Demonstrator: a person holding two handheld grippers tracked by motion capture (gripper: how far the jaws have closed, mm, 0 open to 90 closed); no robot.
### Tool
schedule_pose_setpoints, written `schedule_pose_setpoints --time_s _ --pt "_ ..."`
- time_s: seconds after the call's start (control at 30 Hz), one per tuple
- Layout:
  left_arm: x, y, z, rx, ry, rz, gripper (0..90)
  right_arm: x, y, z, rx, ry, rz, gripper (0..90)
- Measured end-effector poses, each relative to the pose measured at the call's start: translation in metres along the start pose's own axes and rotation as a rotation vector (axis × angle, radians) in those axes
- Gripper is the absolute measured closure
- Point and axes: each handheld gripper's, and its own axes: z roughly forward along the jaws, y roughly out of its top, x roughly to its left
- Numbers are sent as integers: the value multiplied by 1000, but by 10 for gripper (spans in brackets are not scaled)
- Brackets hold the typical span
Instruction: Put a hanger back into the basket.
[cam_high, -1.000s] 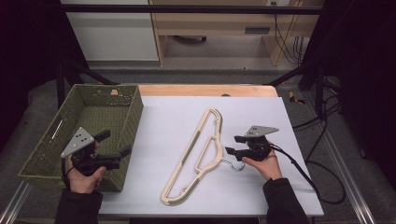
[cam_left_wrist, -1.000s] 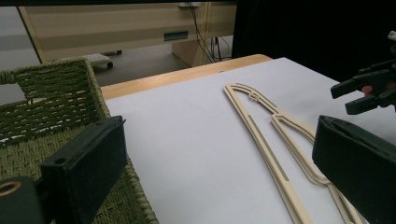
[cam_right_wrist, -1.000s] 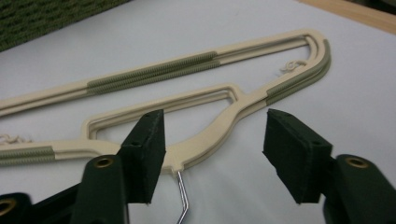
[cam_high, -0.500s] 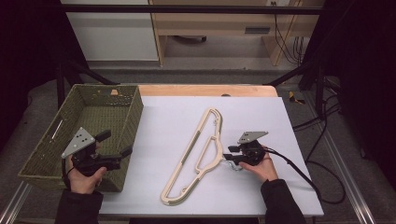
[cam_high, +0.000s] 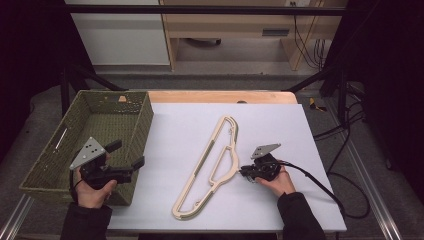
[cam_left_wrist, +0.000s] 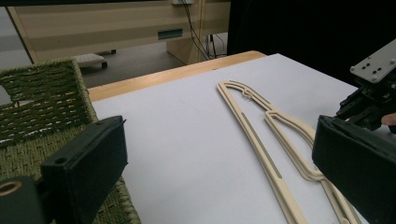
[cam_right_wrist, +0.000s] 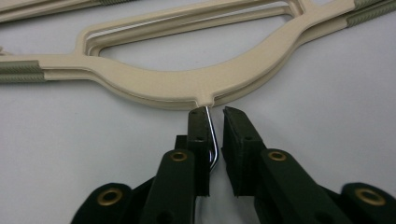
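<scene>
The right gripper (cam_right_wrist: 214, 122) has been lowered, its jaws closing around the hanger's (cam_high: 212, 165) metal hook (cam_right_wrist: 212, 140); the left gripper (cam_high: 127, 161) is held spread beside the basket (cam_high: 50, 155).

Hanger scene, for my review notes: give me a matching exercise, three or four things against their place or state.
Things:
1. hanger
2. basket
3. left gripper
4. metal hook

States:
A. between the right gripper's jaws
B. flat on the white table top
C. at the table's left edge
D. jaws wide open, beside the basket

Pairs: 1-B, 2-C, 3-D, 4-A
</scene>
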Motion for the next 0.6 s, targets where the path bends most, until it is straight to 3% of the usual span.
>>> schedule_pose_setpoints --time_s 0.6 --pt "-11 0 7 24 -16 24 36 0 4 -10 -26 17 13 877"
